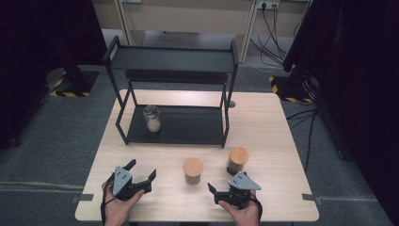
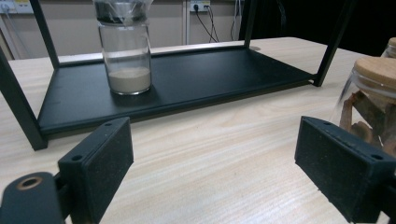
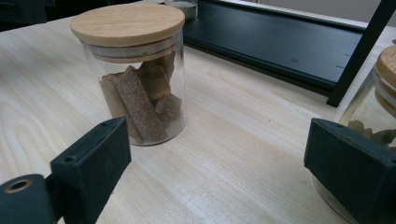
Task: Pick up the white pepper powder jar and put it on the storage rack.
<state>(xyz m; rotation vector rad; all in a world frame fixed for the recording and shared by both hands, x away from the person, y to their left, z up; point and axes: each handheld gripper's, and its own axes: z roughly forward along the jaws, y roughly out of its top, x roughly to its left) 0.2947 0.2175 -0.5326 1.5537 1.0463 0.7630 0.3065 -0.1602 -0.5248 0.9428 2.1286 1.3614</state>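
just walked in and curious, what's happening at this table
A person holds a gripper in each hand at the near edge of the table. Both the left gripper and the right gripper are open and hold nothing. Two wooden-lidded jars stand in front of them: the jar of bark pieces and a second jar. A jar of powder stands on the black rack's lower shelf.

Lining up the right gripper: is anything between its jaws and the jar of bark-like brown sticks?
Nothing visible. The right gripper is open, with bare table up to the jar of sticks. A second lidded jar crowds one jaw.
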